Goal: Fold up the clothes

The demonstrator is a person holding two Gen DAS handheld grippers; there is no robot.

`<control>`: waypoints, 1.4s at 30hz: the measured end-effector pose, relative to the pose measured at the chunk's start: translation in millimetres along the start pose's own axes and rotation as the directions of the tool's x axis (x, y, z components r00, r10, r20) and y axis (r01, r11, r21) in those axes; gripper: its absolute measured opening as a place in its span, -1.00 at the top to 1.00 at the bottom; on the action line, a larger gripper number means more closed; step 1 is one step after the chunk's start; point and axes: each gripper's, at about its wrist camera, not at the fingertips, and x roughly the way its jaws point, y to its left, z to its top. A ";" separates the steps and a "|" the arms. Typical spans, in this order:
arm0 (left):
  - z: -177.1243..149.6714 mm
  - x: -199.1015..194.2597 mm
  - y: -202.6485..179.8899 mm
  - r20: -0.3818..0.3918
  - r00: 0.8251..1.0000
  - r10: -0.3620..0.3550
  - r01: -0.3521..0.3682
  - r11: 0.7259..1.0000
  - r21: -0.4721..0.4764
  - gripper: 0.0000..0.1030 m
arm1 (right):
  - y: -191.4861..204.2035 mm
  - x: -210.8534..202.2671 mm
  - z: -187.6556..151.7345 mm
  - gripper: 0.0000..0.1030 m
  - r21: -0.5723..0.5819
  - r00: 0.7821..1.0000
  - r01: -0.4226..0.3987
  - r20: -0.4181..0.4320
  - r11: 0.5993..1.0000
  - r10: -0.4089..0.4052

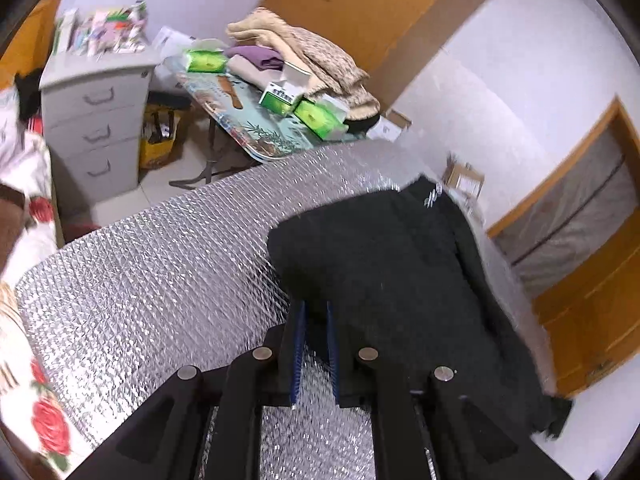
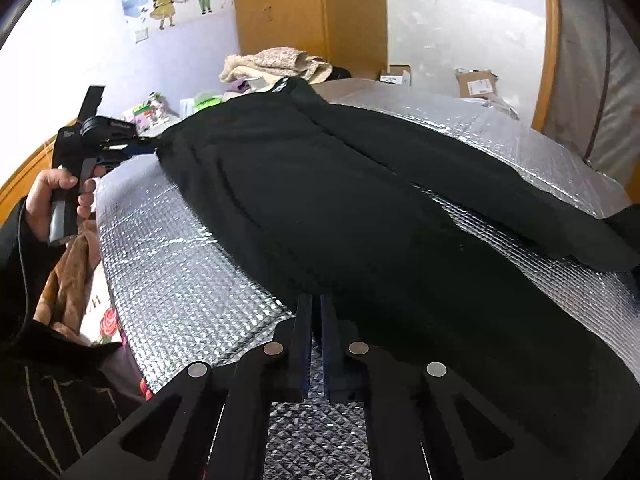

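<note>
A black garment (image 2: pixel 320 184) lies spread on a silver quilted foil mat (image 2: pixel 168 264); it also shows in the left wrist view (image 1: pixel 392 256). My left gripper (image 1: pixel 316 304) is shut on the garment's near edge, with the mat (image 1: pixel 160 272) under it. The right wrist view shows the left gripper (image 2: pixel 150 148) pinching the garment's far left corner, held in a hand. My right gripper (image 2: pixel 316 298) is shut on the garment's near hem. One long black part (image 2: pixel 480 192) lies off to the right.
A small table (image 1: pixel 256 140) with green boxes (image 1: pixel 316 116) and a heap of folded clothes (image 1: pixel 304 56) stands beyond the mat. A grey drawer unit (image 1: pixel 96 128) is at the left. Rose-print bedding (image 1: pixel 44 420) borders the mat. A wooden door (image 1: pixel 592 320) is at the right.
</note>
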 end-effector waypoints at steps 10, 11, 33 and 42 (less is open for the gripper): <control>8.0 30.8 2.0 -0.043 0.999 0.008 -0.008 1.000 0.003 0.46 | -5.1 3.1 2.8 0.81 0.011 1.000 0.014 -0.011 1.000 -0.014; 8.3 31.5 0.1 -0.049 0.999 0.015 -0.014 1.000 0.014 0.47 | -4.6 3.6 2.4 0.73 0.006 1.000 0.016 -0.015 1.000 -0.016; -2.2 -26.0 21.1 -0.057 0.993 0.105 -0.101 0.992 0.079 0.91 | -44.5 -50.1 -4.9 0.72 0.045 1.000 0.011 0.023 0.999 -0.012; -4.7 -58.3 -26.3 0.086 0.992 0.093 -0.110 0.970 0.219 0.91 | -73.7 -32.9 -5.3 0.54 0.124 0.987 0.161 0.003 0.979 -0.163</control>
